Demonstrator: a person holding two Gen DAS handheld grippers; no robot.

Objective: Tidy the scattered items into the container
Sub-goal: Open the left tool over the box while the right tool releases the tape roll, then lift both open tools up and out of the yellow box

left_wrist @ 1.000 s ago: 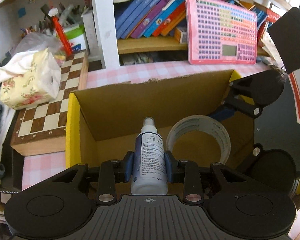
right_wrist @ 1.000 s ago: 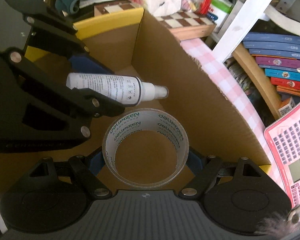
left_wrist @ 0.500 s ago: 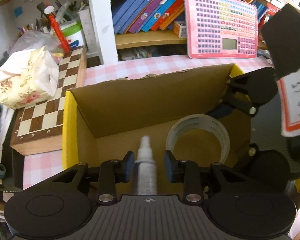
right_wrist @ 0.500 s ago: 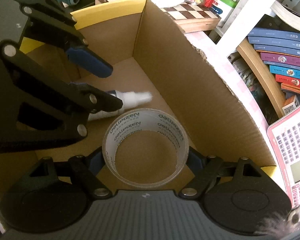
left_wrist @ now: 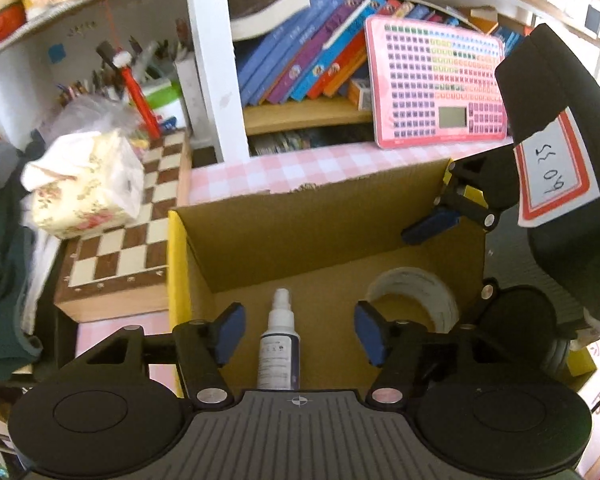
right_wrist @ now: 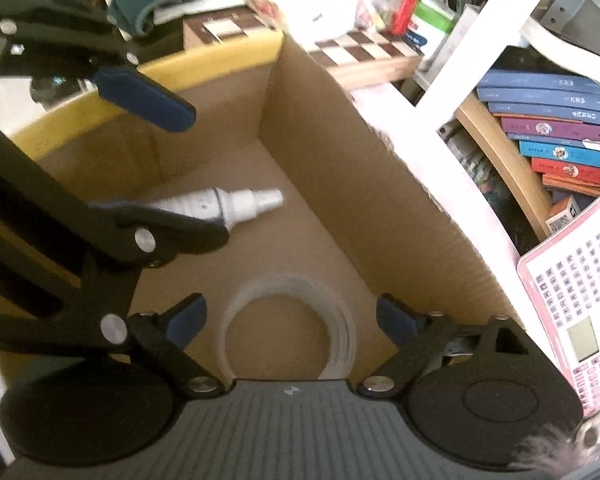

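Note:
A white spray bottle (left_wrist: 279, 348) lies on the floor of the cardboard box (left_wrist: 284, 232), nozzle pointing away. My left gripper (left_wrist: 296, 332) hangs above it with its jaws opening and its blue pads clear of the bottle on both sides. A roll of clear tape (left_wrist: 414, 296) lies in the box to the right. In the right wrist view, the tape roll (right_wrist: 290, 330), blurred, sits below my right gripper (right_wrist: 292, 320), whose jaws are opening and stand wider than the roll. The spray bottle (right_wrist: 220, 204) lies beyond it, partly hidden by the left gripper's fingers (right_wrist: 148, 98).
A chessboard (left_wrist: 120, 232) with a floral tissue pack (left_wrist: 84, 184) stands left of the box. Behind the box are a pink checked cloth (left_wrist: 300, 168), a white shelf post (left_wrist: 212, 60), books (left_wrist: 300, 64) and a pink keyboard toy (left_wrist: 440, 84).
The left gripper let go of the spray bottle, which dropped to the box floor, and its jaws spread. The right gripper released the tape roll, which fell flat in the box.

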